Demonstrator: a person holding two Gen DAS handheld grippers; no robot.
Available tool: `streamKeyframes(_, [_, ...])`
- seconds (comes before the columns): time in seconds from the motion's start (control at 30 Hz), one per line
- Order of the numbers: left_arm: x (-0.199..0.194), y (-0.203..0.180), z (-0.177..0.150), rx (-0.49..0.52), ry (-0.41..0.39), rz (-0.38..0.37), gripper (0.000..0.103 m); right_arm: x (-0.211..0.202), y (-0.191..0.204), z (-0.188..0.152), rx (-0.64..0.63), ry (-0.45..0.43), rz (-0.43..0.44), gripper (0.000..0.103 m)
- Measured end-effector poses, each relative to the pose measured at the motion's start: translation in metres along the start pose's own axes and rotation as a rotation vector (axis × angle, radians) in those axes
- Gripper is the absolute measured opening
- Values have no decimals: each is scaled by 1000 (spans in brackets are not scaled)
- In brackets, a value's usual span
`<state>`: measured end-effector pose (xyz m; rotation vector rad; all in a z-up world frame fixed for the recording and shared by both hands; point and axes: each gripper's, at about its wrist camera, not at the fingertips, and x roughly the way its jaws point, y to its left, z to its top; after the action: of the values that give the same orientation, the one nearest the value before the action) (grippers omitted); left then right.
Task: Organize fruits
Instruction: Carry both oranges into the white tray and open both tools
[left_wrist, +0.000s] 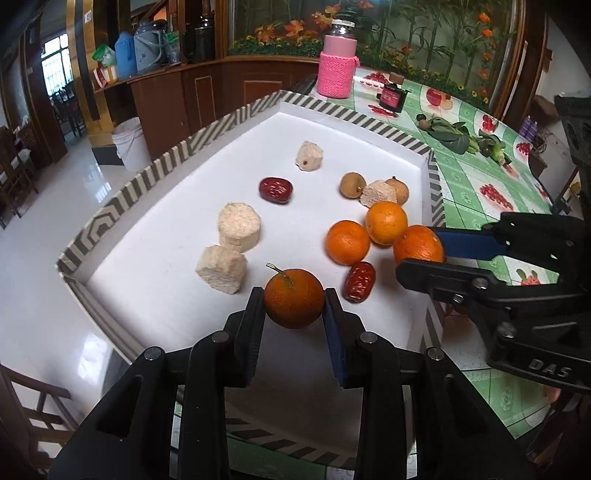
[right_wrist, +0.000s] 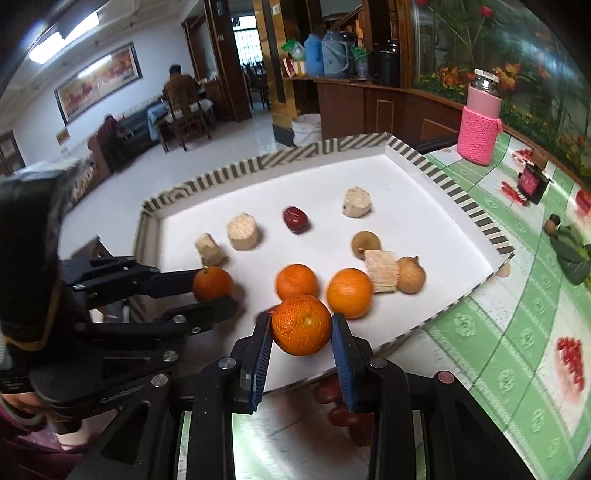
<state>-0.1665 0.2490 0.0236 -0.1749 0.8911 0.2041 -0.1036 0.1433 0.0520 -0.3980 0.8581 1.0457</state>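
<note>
A white tray (left_wrist: 236, 114) with a striped rim holds the fruit. My left gripper (left_wrist: 293, 300) is shut on a stemmed orange (left_wrist: 291, 310) just above the tray's near edge; the right wrist view shows this gripper (right_wrist: 214, 290) too, at the left. My right gripper (right_wrist: 301, 322) is shut on a second orange (right_wrist: 301, 332), and it (left_wrist: 419, 251) enters the left wrist view from the right. Two loose oranges (left_wrist: 348, 242) (left_wrist: 386, 222) lie side by side. Two red dates (left_wrist: 276, 189) (left_wrist: 359, 282), two longans (left_wrist: 352, 184) (left_wrist: 400, 190) and several pale chunks (left_wrist: 239, 232) are scattered around them.
The tray sits on a green flowered tablecloth (left_wrist: 472, 184). A pink-sleeved bottle (left_wrist: 338, 70), a small dark box (left_wrist: 391, 96) and leafy greens (left_wrist: 461, 138) stand beyond it. Red dates (right_wrist: 332, 391) lie on the table under my right gripper. A person (right_wrist: 181, 85) sits far back.
</note>
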Motion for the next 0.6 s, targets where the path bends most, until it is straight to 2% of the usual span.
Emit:
streamKeyframes(0.2, [4,-5,-1,-2,8,7,31,11,-2,2,-34,41,-39,31])
streamKeyframes(0.4, [6,-6,-1,-3,16,38,32,18,-4,4,-30,48,-38,31])
streamKeyframes(0.53, [5,-9,-1,0,17,49,40,13,-7,4,-7,30,-12,33])
streamKeyframes(0.6, [5,-13,-1,8,15,58,50,9,-13,4,26,12,6,35])
